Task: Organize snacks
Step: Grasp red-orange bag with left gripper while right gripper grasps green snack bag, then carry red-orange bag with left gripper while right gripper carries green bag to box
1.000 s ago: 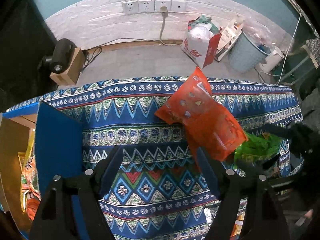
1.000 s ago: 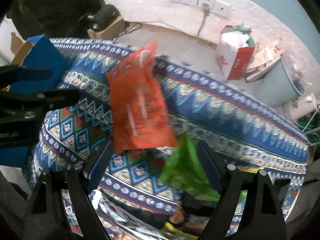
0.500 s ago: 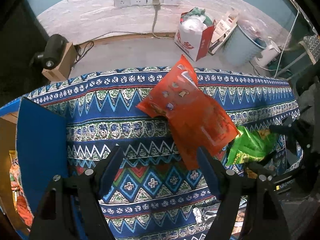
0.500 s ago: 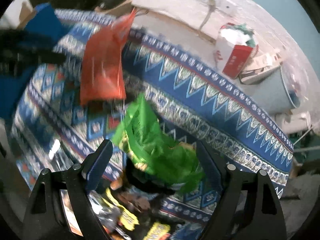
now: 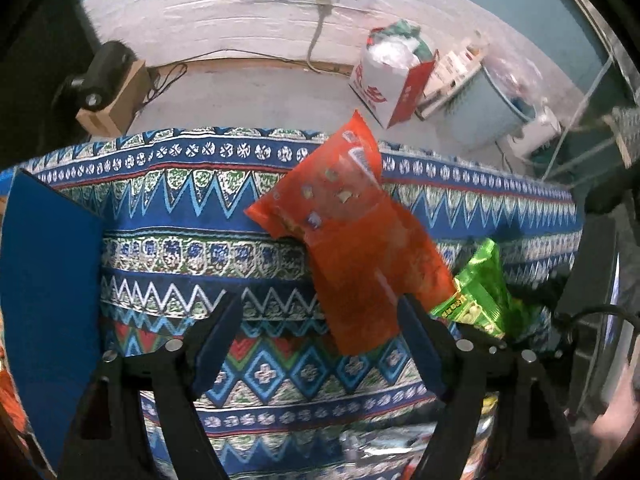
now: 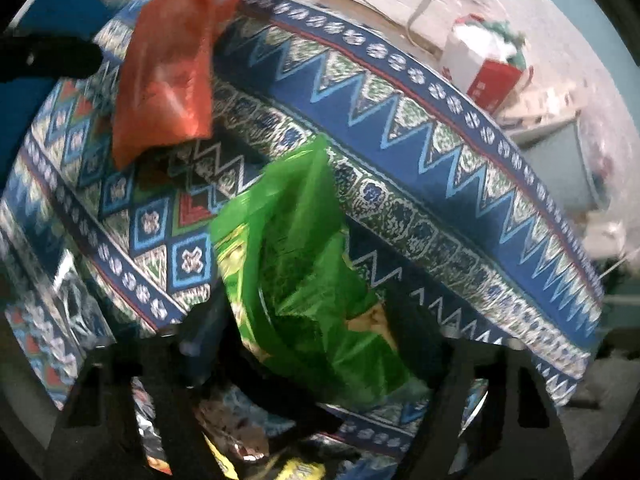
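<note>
Your right gripper (image 6: pixel 316 344) points down over the green bag (image 6: pixel 296 280), and its jaws have just been closing with that bag between them. The picture is blurred, so you cannot tell whether the pads press the bag yet. The green bag is crinkled glossy plastic, puffed and creased, with yellow print near its lower end; it stands on end at the near edge of the table, its top corner leaning toward the middle.

Your left gripper (image 5: pixel 320 344) has its jaws set wide apart with nothing pinched, and they have just been opening a little. The lower end of the orange bag (image 5: pixel 352 240) shows between the blue pads (image 5: pixel 218 340), but it touches neither. That bag is a long flat pouch of shiny, partly see-through plastic, with small pale pieces showing near its upper end. It lies slanted across the middle of the table, its top corner reaching the far edge, and its lower right side just beside the green bag.

The tablecloth (image 5: pixel 180 248) is woven cloth with blue, green, red and white zigzags and diamonds. A plain blue flap (image 5: pixel 48 280) stands at the left edge. Foil packets (image 6: pixel 236 440), silvery and yellow, crowd below the near edge under the right gripper.
</note>
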The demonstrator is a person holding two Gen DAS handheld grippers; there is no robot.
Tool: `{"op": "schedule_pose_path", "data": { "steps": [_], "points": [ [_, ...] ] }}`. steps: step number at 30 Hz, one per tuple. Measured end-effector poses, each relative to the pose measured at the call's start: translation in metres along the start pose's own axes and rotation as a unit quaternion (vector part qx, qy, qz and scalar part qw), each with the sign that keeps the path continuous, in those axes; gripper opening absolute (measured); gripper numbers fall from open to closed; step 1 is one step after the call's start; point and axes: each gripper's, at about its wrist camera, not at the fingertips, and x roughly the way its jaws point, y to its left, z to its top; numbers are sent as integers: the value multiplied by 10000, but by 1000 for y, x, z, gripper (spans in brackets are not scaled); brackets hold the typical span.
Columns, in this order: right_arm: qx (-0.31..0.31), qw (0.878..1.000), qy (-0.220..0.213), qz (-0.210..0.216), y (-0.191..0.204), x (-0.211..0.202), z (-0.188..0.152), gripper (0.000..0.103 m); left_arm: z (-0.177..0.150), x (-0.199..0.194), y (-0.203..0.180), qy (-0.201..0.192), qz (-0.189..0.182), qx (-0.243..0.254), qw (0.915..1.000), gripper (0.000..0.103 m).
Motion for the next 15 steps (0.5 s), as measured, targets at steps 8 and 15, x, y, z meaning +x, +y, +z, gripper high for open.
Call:
{"op": "schedule_pose_path", "data": {
  "steps": [8,15],
  "points": [
    [842,9949,-541,125,-28,-13,-3,35,14,3,3,-347,-365,-1114,9925,81],
    [1325,9871,-903,26,-40,-27,-3,32,21,20,4,-323,-501,-1799,9819,87]
  ]
}}
